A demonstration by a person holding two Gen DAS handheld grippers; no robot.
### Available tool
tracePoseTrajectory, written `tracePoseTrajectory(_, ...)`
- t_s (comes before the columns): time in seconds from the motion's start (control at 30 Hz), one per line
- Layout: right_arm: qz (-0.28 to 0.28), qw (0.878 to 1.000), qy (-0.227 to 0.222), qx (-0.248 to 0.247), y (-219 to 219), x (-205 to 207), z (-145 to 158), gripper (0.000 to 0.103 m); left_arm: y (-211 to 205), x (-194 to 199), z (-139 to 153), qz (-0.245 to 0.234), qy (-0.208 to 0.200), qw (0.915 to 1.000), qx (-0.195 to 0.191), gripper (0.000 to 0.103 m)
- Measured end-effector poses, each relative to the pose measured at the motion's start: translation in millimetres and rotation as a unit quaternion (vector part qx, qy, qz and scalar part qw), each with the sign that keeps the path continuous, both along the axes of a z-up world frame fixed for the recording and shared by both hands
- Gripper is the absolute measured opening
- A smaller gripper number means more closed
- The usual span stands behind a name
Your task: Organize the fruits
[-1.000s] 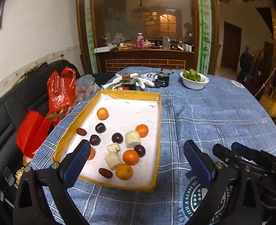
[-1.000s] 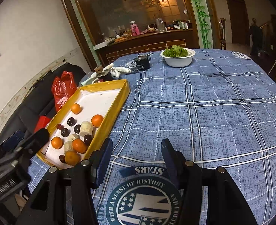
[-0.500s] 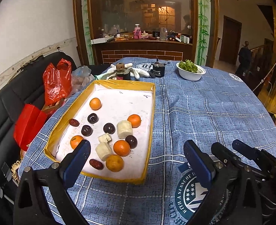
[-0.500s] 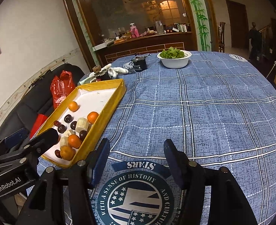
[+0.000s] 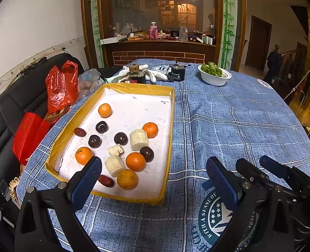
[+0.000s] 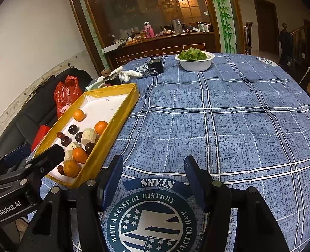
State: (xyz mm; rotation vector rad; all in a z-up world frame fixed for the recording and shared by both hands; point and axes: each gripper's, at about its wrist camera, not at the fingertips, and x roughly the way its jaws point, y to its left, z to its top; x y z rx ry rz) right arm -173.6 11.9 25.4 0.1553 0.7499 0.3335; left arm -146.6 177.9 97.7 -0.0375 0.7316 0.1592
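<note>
A yellow-rimmed tray (image 5: 170, 126) with a white floor lies on the blue checked tablecloth; it also shows in the right wrist view (image 6: 117, 124). In it lie several oranges (image 5: 135, 161), several dark plums (image 5: 120, 138), red dates (image 5: 106, 180) and pale banana pieces (image 5: 138, 139). My left gripper (image 5: 153, 178) is open and empty, above the tray's near right corner. My right gripper (image 6: 154, 178) is open and empty, over the round emblem to the right of the tray.
A white bowl of greens (image 5: 213, 76) stands at the back. A black jar (image 5: 177, 73), white gloves (image 5: 155, 74) and a small dark item (image 5: 134, 74) lie behind the tray. Red bags (image 5: 61, 88) sit on a black sofa at left.
The left gripper has drawn back and up a little, so the tray sits slightly farther off. The right gripper has shifted slightly. Both stay open.
</note>
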Motion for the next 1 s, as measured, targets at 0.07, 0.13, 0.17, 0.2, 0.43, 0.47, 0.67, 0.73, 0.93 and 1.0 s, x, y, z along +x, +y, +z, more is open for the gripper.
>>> tracePoseTrajectory(0.07, 0.0, 1.0, 0.002, -0.001, 0.1, 0.7, -1.1, 0.066, 0.2, 0.2, -1.5, 0.0, 0.001, 1.0, -0.001, 0.099)
tracePoseTrajectory(0.13, -0.001, 1.0, 0.003, -0.001, 0.1, 0.8, -2.0, 0.066, 0.6, 0.8, -2.7, -0.001, 0.003, 1.0, -0.002, 0.099)
tracePoseTrajectory(0.17, -0.001, 1.0, 0.003, -0.002, 0.2, 1.0, -2.3, 0.066, 1.0, 1.0, -3.3, -0.001, 0.003, 1.0, -0.002, 0.099)
tracePoseTrajectory(0.2, 0.0, 1.0, 0.003, -0.002, 0.2, 1.2, -2.6, 0.066, 0.9, 1.0, -3.3, 0.0, 0.003, 1.0, -0.002, 0.099)
tracePoseTrajectory(0.43, -0.002, 1.0, 0.008, -0.002, 0.0, 2.5, -6.3, 0.066, 0.1, 3.0, -9.7, 0.0, 0.009, 0.9999, -0.005, 0.099)
tracePoseTrajectory(0.47, -0.002, 1.0, 0.009, -0.002, -0.1, 2.8, -6.7, 0.066, 0.0, 3.2, -10.6, 0.0, 0.01, 0.9999, -0.006, 0.099)
tracePoseTrajectory(0.67, -0.003, 1.0, 0.011, -0.003, 0.0, 3.2, -8.8, 0.066, 0.5, 4.8, -13.3, 0.0, 0.014, 0.9999, -0.008, 0.099)
tracePoseTrajectory(0.73, -0.003, 1.0, 0.012, -0.004, 0.1, 3.2, -9.6, 0.066, 1.2, 6.0, -13.7, -0.001, 0.017, 0.9998, -0.01, 0.099)
tracePoseTrajectory(0.93, -0.004, 1.0, 0.014, -0.005, 0.4, 3.7, -10.3, 0.066, 2.6, 7.0, -17.0, 0.0, 0.024, 0.9996, -0.016, 0.099)
tracePoseTrajectory(1.0, -0.005, 1.0, 0.013, -0.006, 0.6, 3.5, -10.4, 0.066, 2.8, 7.0, -17.0, 0.0, 0.024, 0.9996, -0.016, 0.099)
